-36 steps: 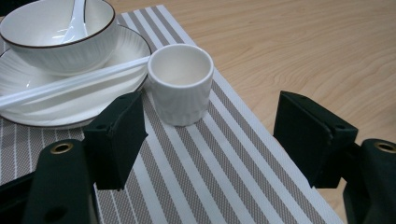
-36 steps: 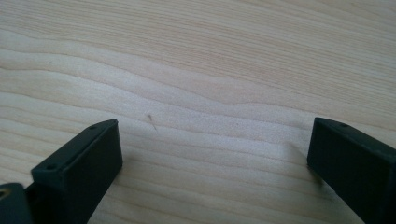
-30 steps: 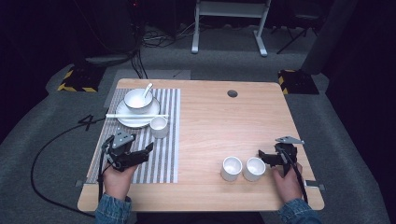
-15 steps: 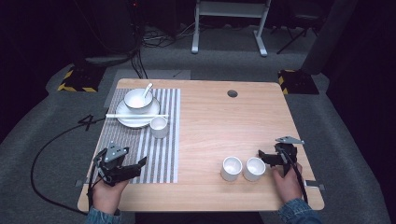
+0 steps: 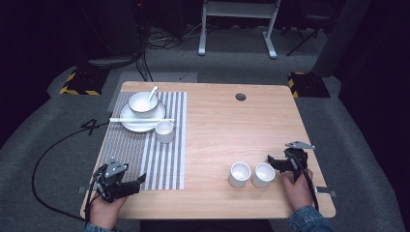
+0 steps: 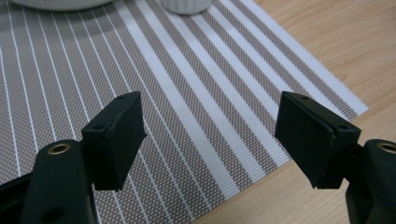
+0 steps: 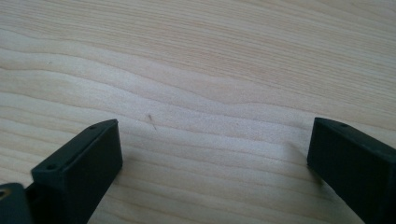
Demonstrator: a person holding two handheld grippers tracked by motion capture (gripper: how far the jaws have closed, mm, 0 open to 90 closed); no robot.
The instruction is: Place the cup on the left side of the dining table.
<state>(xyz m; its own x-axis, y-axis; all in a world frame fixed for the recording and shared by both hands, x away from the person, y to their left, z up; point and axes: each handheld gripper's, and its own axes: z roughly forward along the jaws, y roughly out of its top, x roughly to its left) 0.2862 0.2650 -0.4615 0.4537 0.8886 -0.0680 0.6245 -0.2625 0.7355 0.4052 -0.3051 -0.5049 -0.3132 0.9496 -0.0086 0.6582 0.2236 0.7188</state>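
The left gripper [image 5: 138, 181] rests at the near left corner of the table [image 5: 217, 121], its jaws spread wide over the striped mat [image 5: 164, 159]; farther back on the mat stand a plate [image 5: 126, 126] with a bowl [image 5: 142, 103] and a small cup [image 5: 164, 131]; two white cups [image 5: 251, 174] stand touching near the front; just beside them the right gripper [image 5: 271, 162] holds its jaws released above bare wood.

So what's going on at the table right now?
Nothing is held. The left gripper hangs open over the near edge of the striped placemat; the right gripper sits open on bare wood beside two white cups. A bowl with spoon on a plate, chopsticks and a third cup sit on the mat's far end.
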